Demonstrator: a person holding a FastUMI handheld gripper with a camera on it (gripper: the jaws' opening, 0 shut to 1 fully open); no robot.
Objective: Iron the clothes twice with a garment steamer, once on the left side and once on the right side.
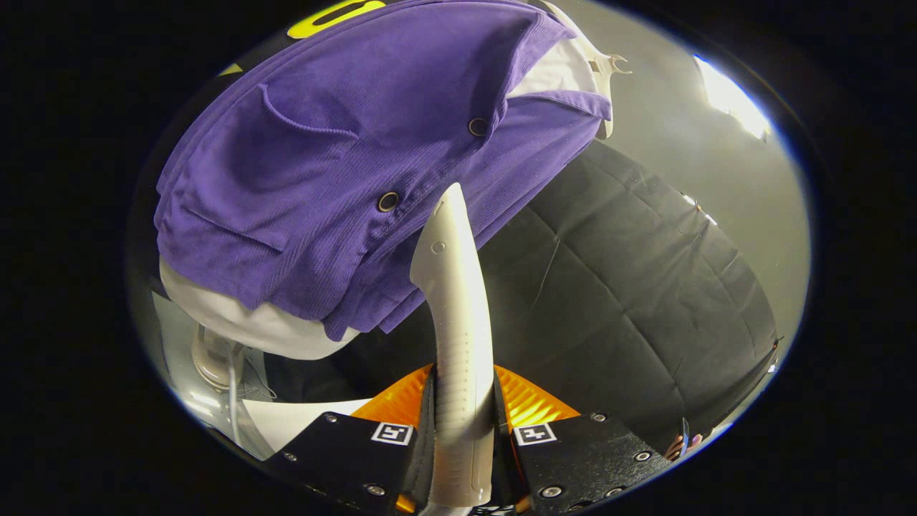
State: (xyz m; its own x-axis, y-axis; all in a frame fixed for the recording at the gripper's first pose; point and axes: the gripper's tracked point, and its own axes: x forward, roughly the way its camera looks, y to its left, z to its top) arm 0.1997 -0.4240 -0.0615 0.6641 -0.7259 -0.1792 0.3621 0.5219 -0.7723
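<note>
A black quilted booth wall (630, 287) forms the backdrop. The gripper (462, 437) clamps both fingers on a white garment steamer (455, 315), whose tip touches a purple jacket (322, 165), worn over a white shirt (251, 326) just ahead.

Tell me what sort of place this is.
Probably a staged ironing booth: a purple shirt hangs against black cloth, and the gripper is shut on a white garment steamer.

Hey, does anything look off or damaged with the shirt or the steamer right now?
Nothing stands out. The gripper is shut on the white steamer, whose tip meets the purple shirt near its button placket. The shirt looks intact, with no visible stains.
</note>
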